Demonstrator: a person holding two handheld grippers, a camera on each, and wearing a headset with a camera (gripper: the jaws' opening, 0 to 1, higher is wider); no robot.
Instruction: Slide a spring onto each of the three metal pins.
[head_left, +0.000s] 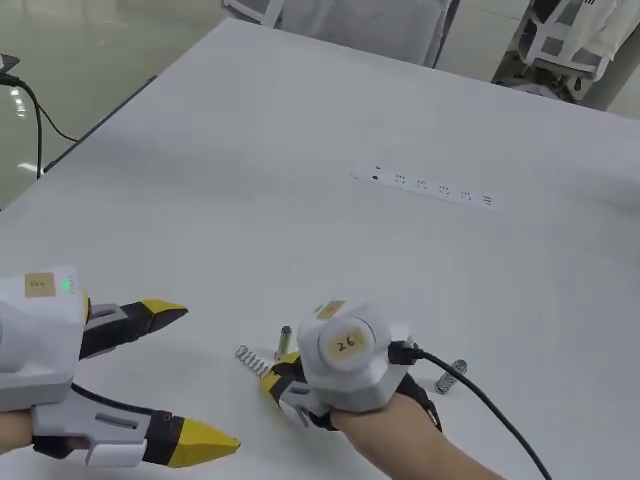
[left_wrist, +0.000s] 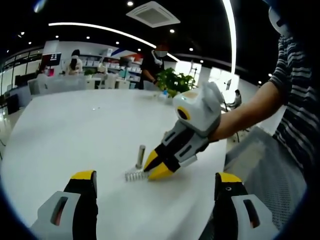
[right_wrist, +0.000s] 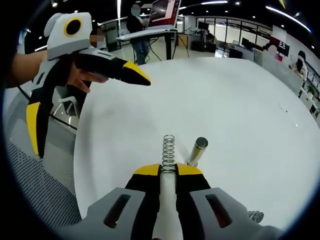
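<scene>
the left white-and-black gripper with yellow tips (head_left: 210, 376) hangs released, jaws spread wide above the white table top (head_left: 300, 150), well apart from the work. next comes the thin coiled steel spring (head_left: 254, 361), lying nearly level, its near end pinched in the clenched right white gripper with yellow tips (head_left: 278, 374). just beside it stands the short silver metal pin (head_left: 285, 340), seemingly loose on the table. the risk: the spring points past the pin, not down over its top, so a sideways nudge could topple the pin (nothing steadies it). a hard pinch may also bend the coil. farther right lies another small coiled piece (head_left: 450, 377), too small to judge.
</scene>
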